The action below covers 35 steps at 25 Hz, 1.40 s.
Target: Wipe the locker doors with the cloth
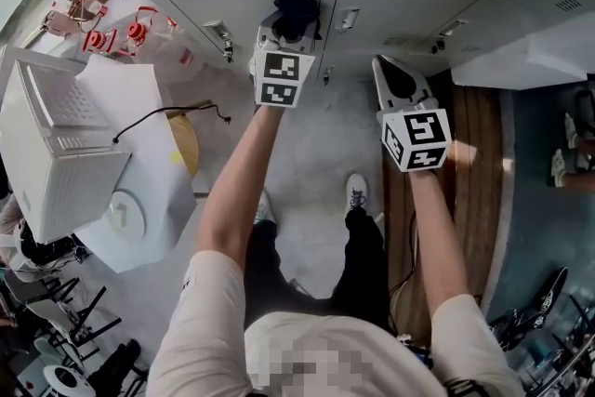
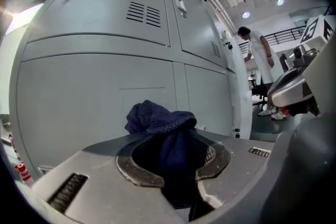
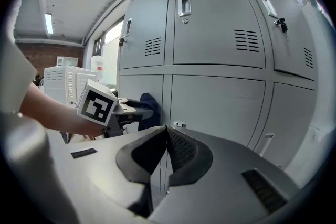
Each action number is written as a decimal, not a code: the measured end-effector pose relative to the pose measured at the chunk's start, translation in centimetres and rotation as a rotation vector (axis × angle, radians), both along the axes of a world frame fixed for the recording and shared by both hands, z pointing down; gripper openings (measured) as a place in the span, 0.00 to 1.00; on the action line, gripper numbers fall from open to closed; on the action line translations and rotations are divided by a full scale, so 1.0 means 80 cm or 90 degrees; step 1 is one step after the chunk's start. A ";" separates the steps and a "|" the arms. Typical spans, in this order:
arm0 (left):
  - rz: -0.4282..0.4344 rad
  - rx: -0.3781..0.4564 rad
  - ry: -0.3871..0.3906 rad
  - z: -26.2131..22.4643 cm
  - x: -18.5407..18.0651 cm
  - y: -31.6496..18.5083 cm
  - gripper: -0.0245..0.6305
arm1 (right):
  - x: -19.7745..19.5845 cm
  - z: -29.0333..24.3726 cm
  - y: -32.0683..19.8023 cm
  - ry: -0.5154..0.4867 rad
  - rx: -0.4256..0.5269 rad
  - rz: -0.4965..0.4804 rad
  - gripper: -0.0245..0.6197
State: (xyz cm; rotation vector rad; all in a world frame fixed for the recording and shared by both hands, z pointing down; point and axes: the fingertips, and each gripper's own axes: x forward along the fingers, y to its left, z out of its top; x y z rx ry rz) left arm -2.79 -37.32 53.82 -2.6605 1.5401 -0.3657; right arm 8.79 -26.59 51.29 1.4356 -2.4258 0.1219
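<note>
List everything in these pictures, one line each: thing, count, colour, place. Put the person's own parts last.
lockers: one bank of several doors, grey, straight ahead of both grippers
cloth: one, dark blue, bunched in the left jaws, close to a lower door
machine: one, white, boxy, at the far left
cable: one, black, beside the machine
wooden slats: one set, brown, low at the right by the lockers
bystander: one, white top, far along the locker row
shoes: two, white, on the grey floor
left hand-held gripper: one, grey, shut on the cloth
right hand-held gripper: one, grey, jaws together, empty
</note>
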 end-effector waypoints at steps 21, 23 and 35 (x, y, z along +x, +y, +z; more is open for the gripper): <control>-0.240 -0.090 -0.028 0.099 -0.242 0.067 0.22 | -0.082 0.016 -0.008 -0.003 0.000 -0.052 0.05; -0.263 -0.088 -0.046 0.107 -0.263 0.063 0.22 | -0.104 0.028 -0.014 -0.009 0.001 -0.067 0.05; -0.299 -0.040 -0.070 0.157 -0.290 0.009 0.22 | -0.189 0.106 -0.055 -0.028 0.024 -0.131 0.05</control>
